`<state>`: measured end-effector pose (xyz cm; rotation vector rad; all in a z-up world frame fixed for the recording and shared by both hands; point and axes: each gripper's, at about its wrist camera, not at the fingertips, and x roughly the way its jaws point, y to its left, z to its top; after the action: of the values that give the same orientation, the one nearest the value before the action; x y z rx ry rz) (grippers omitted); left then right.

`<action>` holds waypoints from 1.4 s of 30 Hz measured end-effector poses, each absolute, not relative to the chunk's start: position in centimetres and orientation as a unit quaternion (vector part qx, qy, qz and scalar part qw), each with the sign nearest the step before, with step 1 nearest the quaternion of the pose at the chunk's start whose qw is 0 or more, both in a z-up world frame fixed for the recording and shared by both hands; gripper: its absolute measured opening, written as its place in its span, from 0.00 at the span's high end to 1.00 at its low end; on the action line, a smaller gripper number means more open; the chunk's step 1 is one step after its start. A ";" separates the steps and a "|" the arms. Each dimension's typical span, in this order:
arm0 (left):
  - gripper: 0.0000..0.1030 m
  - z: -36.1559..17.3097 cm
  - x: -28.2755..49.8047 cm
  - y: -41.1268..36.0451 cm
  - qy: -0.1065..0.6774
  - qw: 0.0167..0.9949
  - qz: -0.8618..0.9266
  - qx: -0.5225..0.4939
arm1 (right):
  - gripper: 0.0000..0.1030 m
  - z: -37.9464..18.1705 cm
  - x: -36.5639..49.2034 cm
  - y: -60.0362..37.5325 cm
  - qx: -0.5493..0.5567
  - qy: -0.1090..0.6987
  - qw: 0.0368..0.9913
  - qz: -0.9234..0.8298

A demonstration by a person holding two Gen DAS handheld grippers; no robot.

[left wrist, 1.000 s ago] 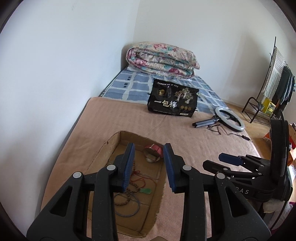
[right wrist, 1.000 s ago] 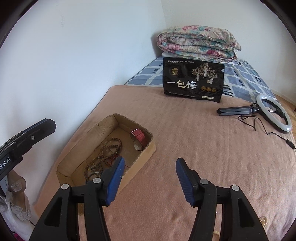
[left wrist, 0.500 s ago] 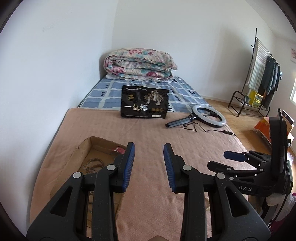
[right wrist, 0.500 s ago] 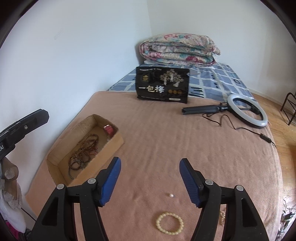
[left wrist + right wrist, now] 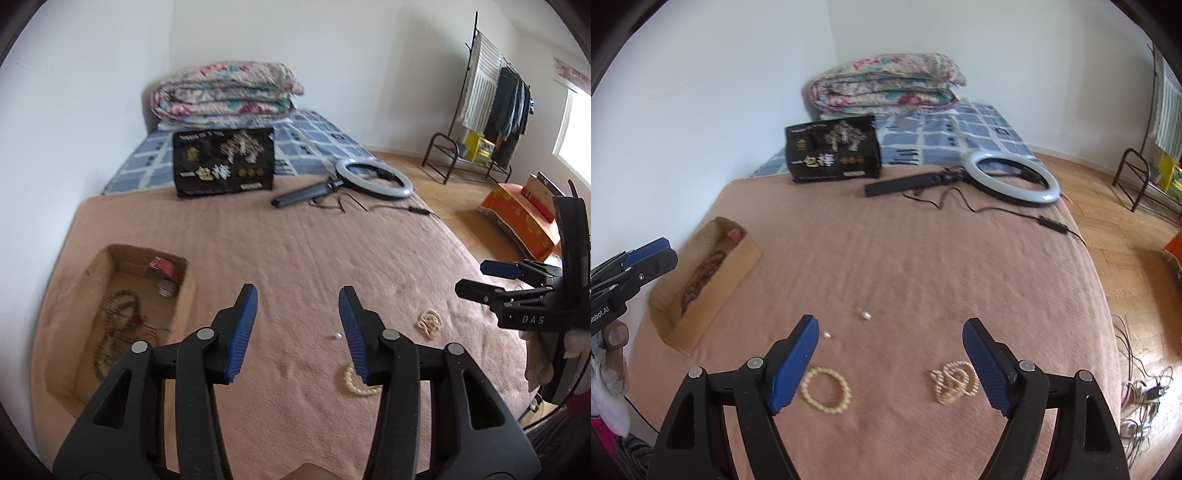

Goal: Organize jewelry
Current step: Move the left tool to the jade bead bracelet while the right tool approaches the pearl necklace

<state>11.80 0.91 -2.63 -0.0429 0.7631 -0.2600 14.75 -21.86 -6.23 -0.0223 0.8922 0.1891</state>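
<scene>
At the left of both views a shallow cardboard box (image 5: 110,317) sits on the pinkish-brown bed blanket (image 5: 295,251). Inside it lie dark brown bead strings (image 5: 118,325) along the near half and a small red item (image 5: 162,264) at the far end (too blurred to name).

The left gripper (image 5: 297,328) stands with its jaws partly apart, having just been opening, and nothing is between them. A cream pearl bracelet (image 5: 356,384) lies on the blanket at the lower right of that view, partly hidden behind the right-hand blue pad, with a loose pearl (image 5: 337,336) just above it.

The right gripper (image 5: 890,360) has its jaws wide, also just been opening, with nothing gripped. In its view the pearl bracelet (image 5: 825,389) lies just beside the left pad, and a tangled pearl necklace (image 5: 953,380) lies just beside the right pad. Two loose pearls (image 5: 865,315) lie a little further up the frame.
</scene>
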 end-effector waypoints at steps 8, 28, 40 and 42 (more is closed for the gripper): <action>0.49 -6.2 12.3 -2.8 0.417 0.896 -0.155 -0.011 | 0.19 -9.3 14.7 -26.7 0.018 0.467 0.882 0.066; 0.49 -15.0 13.7 -7.0 0.525 0.833 -0.175 0.014 | 0.19 -15.9 17.7 -29.9 0.053 0.546 0.834 0.065; 0.49 -17.3 13.1 -8.7 0.542 0.819 -0.186 0.036 | 0.19 -18.0 18.3 -28.9 0.032 0.564 0.822 0.077; 0.49 -17.5 13.1 -8.9 0.543 0.819 -0.183 0.040 | 0.19 -18.2 18.4 -28.6 0.028 0.565 0.821 0.079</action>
<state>13.07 -8.86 -17.47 0.0860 1.1565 -0.3907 18.37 -28.65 -18.23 0.0605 1.2027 0.1679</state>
